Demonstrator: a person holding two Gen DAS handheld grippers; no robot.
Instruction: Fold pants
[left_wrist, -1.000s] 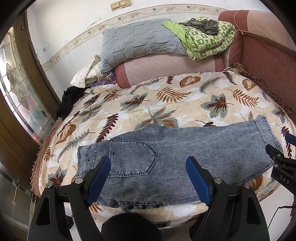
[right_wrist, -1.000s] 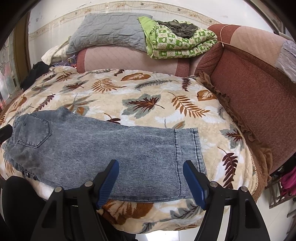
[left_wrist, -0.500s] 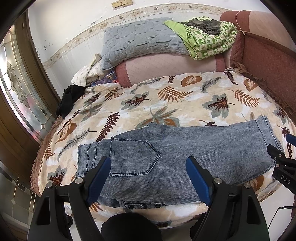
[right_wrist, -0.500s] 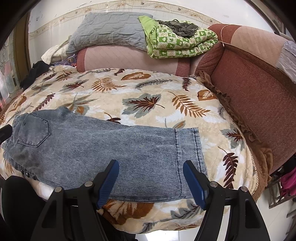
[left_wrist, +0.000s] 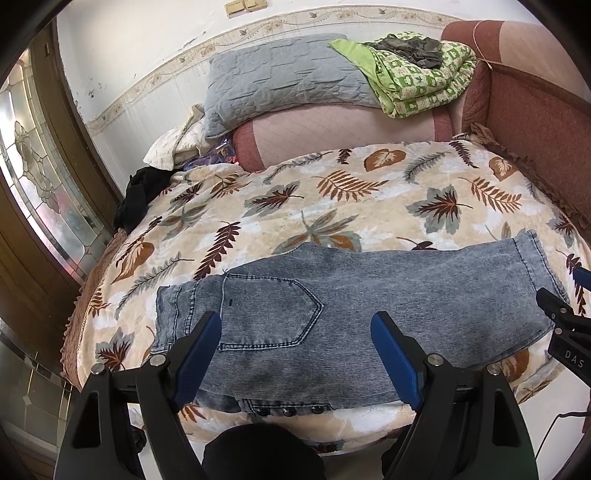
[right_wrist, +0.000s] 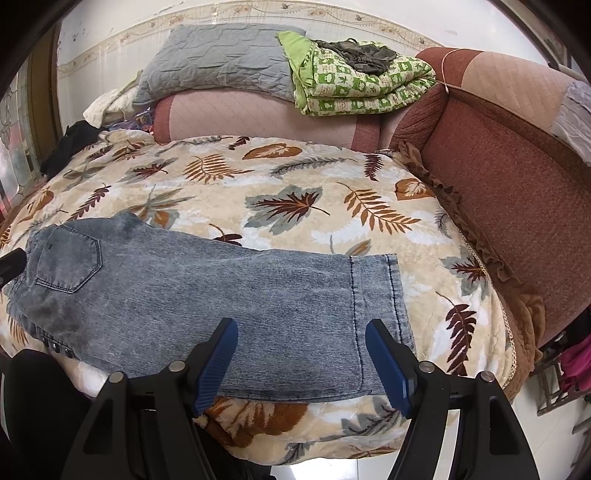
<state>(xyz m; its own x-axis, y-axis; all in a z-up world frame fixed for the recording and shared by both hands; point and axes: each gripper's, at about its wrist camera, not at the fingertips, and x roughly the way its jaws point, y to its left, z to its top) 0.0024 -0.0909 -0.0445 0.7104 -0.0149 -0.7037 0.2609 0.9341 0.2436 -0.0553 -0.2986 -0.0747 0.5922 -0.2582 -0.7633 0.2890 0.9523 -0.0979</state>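
At near edge of bed (left_wrist: 332, 206): pants (left_wrist: 369, 306) flat, halved lengthwise; both grippers, left gripper (left_wrist: 295, 354) and right gripper (right_wrist: 301, 356), fingers apart, empty. Pinch hem corners squarely, carry hem to waistband.

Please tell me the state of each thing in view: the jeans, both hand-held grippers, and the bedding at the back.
Jeans: lying flat, already folded lengthwise.
Left hand-held gripper: open, holding nothing.
Right hand-held gripper: open, holding nothing.
Green blanket: folded, on the cushion.
Grey pillow: lying on the cushion.
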